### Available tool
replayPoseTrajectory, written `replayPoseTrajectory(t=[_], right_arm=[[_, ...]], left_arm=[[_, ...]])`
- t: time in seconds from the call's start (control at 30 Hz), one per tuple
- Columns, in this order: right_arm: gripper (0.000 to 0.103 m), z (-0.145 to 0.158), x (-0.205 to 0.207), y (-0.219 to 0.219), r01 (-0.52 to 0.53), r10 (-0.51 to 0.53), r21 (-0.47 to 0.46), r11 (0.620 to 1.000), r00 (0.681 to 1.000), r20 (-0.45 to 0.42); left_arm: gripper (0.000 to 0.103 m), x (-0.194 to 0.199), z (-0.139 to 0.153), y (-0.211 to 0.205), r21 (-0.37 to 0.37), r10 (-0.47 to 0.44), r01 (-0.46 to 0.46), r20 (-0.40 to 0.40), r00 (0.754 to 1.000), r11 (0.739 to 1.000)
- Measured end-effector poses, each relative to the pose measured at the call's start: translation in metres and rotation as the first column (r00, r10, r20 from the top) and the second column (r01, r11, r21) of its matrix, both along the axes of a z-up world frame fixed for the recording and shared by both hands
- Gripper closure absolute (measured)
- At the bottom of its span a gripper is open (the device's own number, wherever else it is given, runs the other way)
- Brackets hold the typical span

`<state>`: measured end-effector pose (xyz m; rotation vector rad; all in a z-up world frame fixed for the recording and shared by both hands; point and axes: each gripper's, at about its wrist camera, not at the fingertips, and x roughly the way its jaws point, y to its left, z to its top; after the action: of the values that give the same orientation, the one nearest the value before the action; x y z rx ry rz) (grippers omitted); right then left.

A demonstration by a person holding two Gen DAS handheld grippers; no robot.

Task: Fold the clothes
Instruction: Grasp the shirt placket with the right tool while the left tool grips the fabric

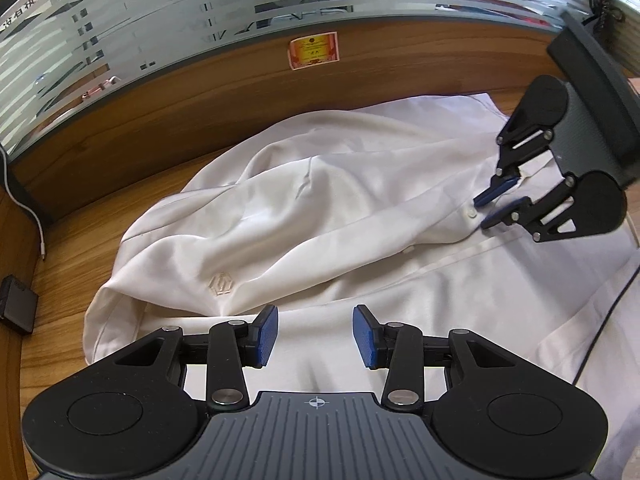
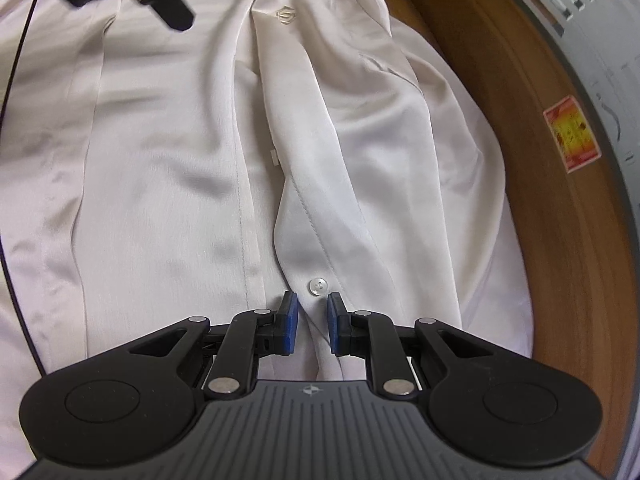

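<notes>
Here | white shirt point(image 1: 320, 208) rumpled on wooden desk point(image 1: 132, 184) | frosted glass partition point(image 1: 160, 12) behind

An office: ahead of the left gripper a wooden desk point(image 1: 132, 184) ends at a wood partition point(image 1: 240, 80) topped with striped frosted glass point(image 1: 160, 12). A red-bordered label point(image 1: 314, 49) is stuck on it, and a white cable point(image 1: 24, 208) trails at left.
</notes>
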<state>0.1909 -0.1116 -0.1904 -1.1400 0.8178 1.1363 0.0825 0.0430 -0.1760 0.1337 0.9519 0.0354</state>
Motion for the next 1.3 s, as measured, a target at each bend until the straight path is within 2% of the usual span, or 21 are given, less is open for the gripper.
replayPoseTrajectory(t=[0.07, 0.17, 0.23, 0.3, 0.6, 0.9, 0.97, 1.0, 1.03, 1.1, 1.2, 1.3], right_arm=[[0.103, 0.002, 0.006, -0.001, 0.027, -0.027, 0.005, 1.0, 0.999, -0.034], [0.103, 0.012, 0.011, -0.005, 0.071, -0.068, 0.046, 0.996, 0.996, -0.061], [0.103, 0.021, 0.013, -0.008, 0.099, -0.094, 0.082, 0.992, 0.993, -0.07], [0.103, 0.031, 0.014, -0.011, 0.128, -0.119, 0.109, 0.986, 0.989, -0.083], [0.103, 0.076, 0.011, -0.025, 0.222, -0.197, 0.2, 0.954, 0.971, -0.136], [0.103, 0.115, -0.004, -0.034, 0.277, -0.238, 0.281, 0.919, 0.957, -0.165], [0.103, 0.121, -0.009, -0.036, 0.28, -0.241, 0.292, 0.915, 0.957, -0.162], [0.103, 0.124, -0.011, -0.038, 0.282, -0.243, 0.296, 0.913, 0.957, -0.161], [0.103, 0.127, -0.013, -0.039, 0.284, -0.246, 0.301, 0.91, 0.956, -0.16], [0.103, 0.13, -0.018, -0.043, 0.295, -0.258, 0.304, 0.906, 0.953, -0.156], [0.103, 0.136, -0.025, -0.05, 0.308, -0.274, 0.313, 0.898, 0.95, -0.149], [0.103, 0.141, -0.025, -0.054, 0.325, -0.293, 0.329, 0.887, 0.945, -0.143]], left_arm=[[0.059, 0.0, -0.001, -0.005, 0.014, -0.018, 0.018, 0.002, 1.0, 1.0], [0.055, 0.001, -0.003, -0.012, 0.036, -0.045, 0.045, 0.005, 0.999, 0.998], [0.049, 0.002, -0.005, -0.016, 0.045, -0.062, 0.062, 0.006, 0.998, 0.997], [0.049, 0.006, -0.009, -0.022, 0.049, -0.07, 0.07, 0.008, 0.997, 0.996], [0.049, 0.032, -0.033, -0.048, 0.128, -0.034, 0.029, 0.034, 0.999, 0.991], [0.049, 0.045, -0.046, -0.055, 0.209, 0.072, -0.087, 0.078, 0.994, 0.974], [0.053, 0.042, -0.048, -0.049, 0.213, 0.093, -0.11, 0.088, 0.992, 0.971], [0.065, 0.04, -0.049, -0.046, 0.214, 0.103, -0.12, 0.093, 0.99, 0.969], [0.082, 0.037, -0.05, -0.042, 0.211, 0.112, -0.13, 0.095, 0.989, 0.969], [0.099, 0.032, -0.048, -0.032, 0.199, 0.135, -0.149, 0.084, 0.987, 0.969], [0.099, 0.02, -0.036, -0.016, 0.16, 0.165, -0.177, 0.087, 0.982, 0.971], [0.098, 0.005, -0.018, 0.0, 0.149, 0.185, -0.205, 0.137, 0.973, 0.967]])
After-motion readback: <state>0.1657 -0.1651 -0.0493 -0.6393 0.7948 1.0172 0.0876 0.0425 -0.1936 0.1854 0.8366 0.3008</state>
